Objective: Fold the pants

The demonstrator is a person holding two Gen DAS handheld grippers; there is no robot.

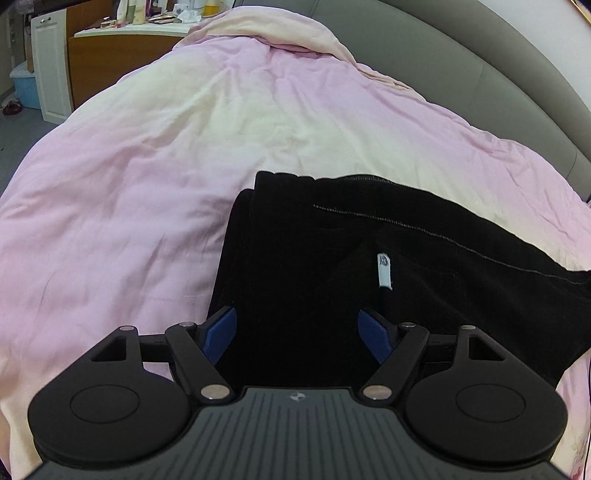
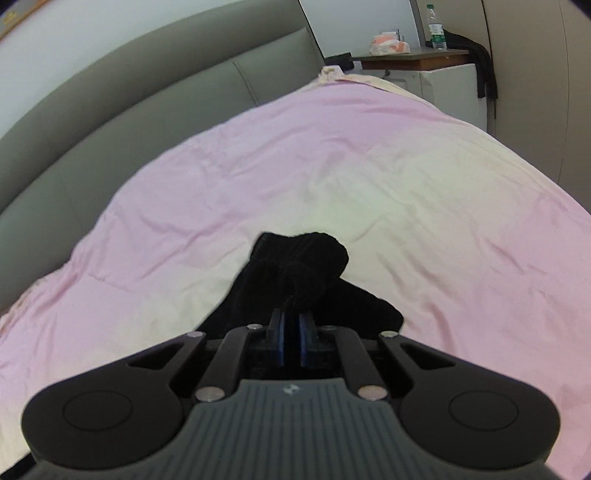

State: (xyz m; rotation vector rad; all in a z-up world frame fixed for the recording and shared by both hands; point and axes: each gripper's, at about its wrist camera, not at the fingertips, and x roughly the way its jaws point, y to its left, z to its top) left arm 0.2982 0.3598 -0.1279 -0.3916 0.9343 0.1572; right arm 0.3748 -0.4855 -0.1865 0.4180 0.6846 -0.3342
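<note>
- Left gripper (image 1: 297, 334): blue pads (image 1: 221, 334) spread wide apart, nothing between them; hovers w/ black pants (image 1: 369, 280) directly in front & beneath.
- Pants, left wrist view: lying on pink duvet (image 1: 147, 184), right of centre; layers stacked, edges offset at far left corner; pale stitch lines run across fabric; small white label (image 1: 384, 269) approx. mid-garment.
- Right gripper (image 2: 291, 325): jaws drawn close together, clamped on a bunch of the pants (image 2: 299, 273); fabric rises in a bundled lump just ahead of the pads, rest trails down to the duvet (image 2: 369, 166) on both sides.
- Duvet covers bed; wrinkled, pink w/ paler cream patches.
- Grey padded headboard (image 2: 129, 92) behind bed in right wrist view; also at right edge in left wrist view.
- Bkgd, right wrist view: nightstand (image 2: 417, 57) w/ water bottle (image 2: 437, 29) & tissue pack (image 2: 389, 44); dark strap hangs off its side.
- Bkgd, left wrist view: wood-and-white dresser (image 1: 110, 51) w/ assorted bottles on top; blue bin (image 1: 24, 85) on floor at far left.
</note>
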